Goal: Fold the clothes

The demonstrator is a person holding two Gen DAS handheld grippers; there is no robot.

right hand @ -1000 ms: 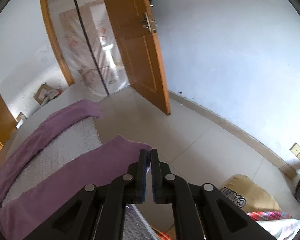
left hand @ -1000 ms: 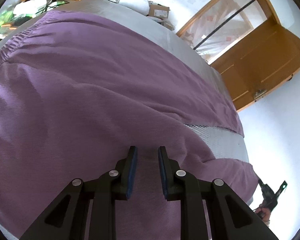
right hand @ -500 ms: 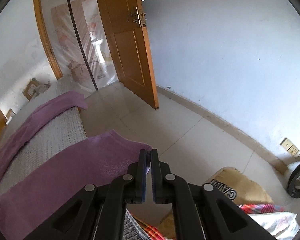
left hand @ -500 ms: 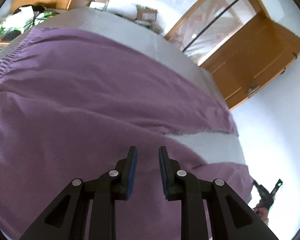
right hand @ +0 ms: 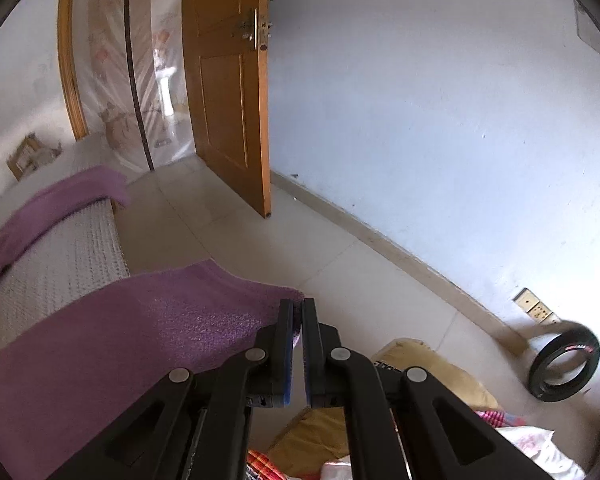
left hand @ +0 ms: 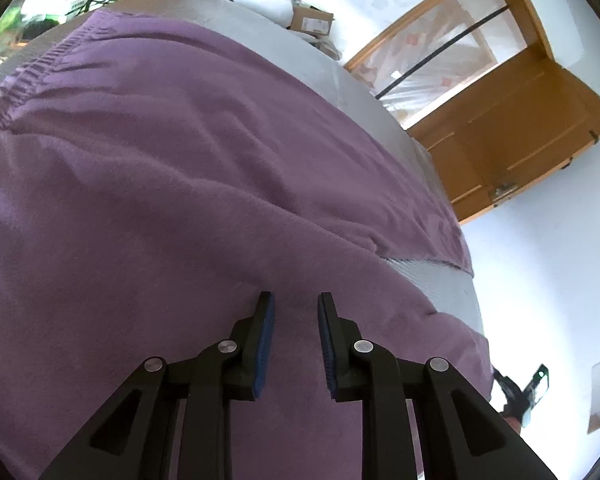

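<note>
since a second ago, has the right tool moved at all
Yes. The right tool, shut on the purple garment's corner, has swung right: the wooden door slid toward the left of its view and a black ring appeared.

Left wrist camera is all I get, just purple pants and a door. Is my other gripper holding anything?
Observer: Yes. The right gripper is shut on the hem of one leg of the purple pants.
Operator: Is that leg on the bed?
Observer: Its end hangs past the edge of the grey bed, over the floor.
Operator: What's on the floor there?
Observer: A tan sack right below the gripper, and a black ring leaning at the wall.
</note>
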